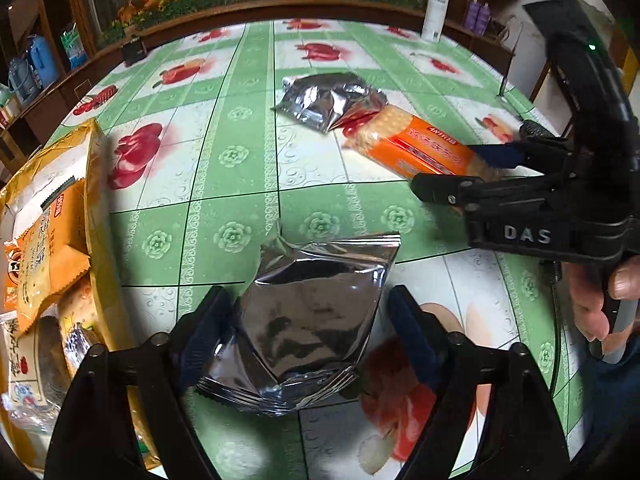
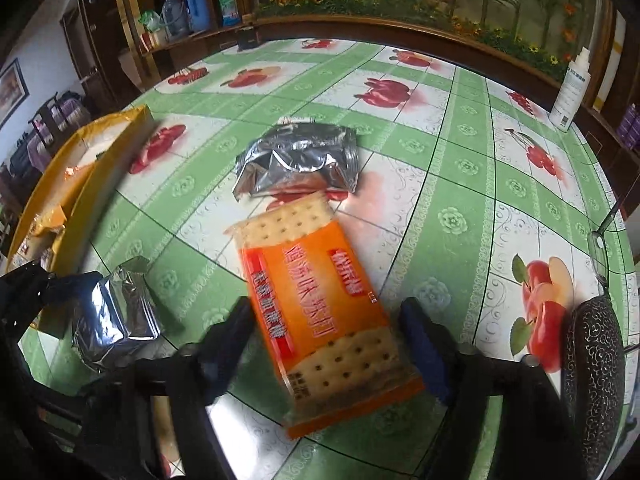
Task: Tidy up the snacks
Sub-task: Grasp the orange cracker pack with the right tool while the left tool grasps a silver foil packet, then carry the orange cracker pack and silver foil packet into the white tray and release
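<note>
On the green fruit-print tablecloth lies a silver foil packet (image 1: 312,320), also seen in the right wrist view (image 2: 116,312). My left gripper (image 1: 308,290) is open astride it, the left pad at its edge, the right pad a little apart. An orange cracker pack (image 2: 332,312) lies flat farther right (image 1: 416,144). My right gripper (image 2: 326,300) straddles its near end, open, with the pads close to its sides; it is blurred. In the left wrist view the right gripper (image 1: 446,166) comes in from the right, held by a hand (image 1: 592,300). A second silver packet (image 1: 324,100) (image 2: 296,160) touches the pack's far end.
A yellow box (image 1: 96,184) (image 2: 112,152) holding several snack packs stands at the left. A white spray bottle (image 1: 434,12) (image 2: 570,88) stands at the table's far edge. A dark patterned case (image 2: 596,352) and spectacles (image 2: 600,248) lie at the right.
</note>
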The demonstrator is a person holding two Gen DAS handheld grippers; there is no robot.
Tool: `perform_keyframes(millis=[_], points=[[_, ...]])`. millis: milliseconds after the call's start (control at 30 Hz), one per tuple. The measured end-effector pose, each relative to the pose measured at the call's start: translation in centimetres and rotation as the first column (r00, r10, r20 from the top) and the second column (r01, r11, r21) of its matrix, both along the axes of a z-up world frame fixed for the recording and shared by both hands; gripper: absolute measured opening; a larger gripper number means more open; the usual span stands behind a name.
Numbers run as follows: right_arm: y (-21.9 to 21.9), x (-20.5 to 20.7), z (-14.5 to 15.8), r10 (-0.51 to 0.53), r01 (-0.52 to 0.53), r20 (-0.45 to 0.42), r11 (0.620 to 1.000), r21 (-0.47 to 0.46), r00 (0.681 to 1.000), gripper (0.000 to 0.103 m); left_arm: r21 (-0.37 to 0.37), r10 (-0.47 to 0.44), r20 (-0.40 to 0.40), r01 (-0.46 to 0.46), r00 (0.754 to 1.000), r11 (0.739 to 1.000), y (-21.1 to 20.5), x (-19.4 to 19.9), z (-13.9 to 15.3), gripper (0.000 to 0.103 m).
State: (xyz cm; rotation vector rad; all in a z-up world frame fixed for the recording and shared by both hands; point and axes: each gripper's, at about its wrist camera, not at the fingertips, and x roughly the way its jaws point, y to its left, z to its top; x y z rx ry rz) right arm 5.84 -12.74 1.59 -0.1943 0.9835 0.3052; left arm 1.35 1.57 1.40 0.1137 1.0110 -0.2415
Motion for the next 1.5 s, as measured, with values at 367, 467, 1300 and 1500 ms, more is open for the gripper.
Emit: perform_keyframes(millis=[367,467,1300,1500], points=[[-1.0,-0.6,1.8,-0.059,0.058,0.013,0.995,0.081,0.998,0.055,-0.113,0.029,0.050,-0.023,0.998,0.993,0.8,-1.8,1.5,0.059],[-1.1,-0.8,2.4,-0.061,0.058,0.019,0.990,0.127,0.998,0.055,-0.118,0.039,0.072,-0.030,0.997,0.993,1.2,-2.3,2.2,0.059],[0.7,-2.7,3.9,0.010,-0.020,0.039,0.968,0.252,0.999,0.055,-0.015,0.125,0.244,-0.126,0.962,0.992,3.0,-4.3,4.1,0.060],[1.0,-2.9,3.9,0.018,-0.028,0.042,0.968,0.250,0.999,0.055,-0.001,0.125,0.261,-0.129,0.957,0.992,3.1,-4.8,4.3,0.060]])
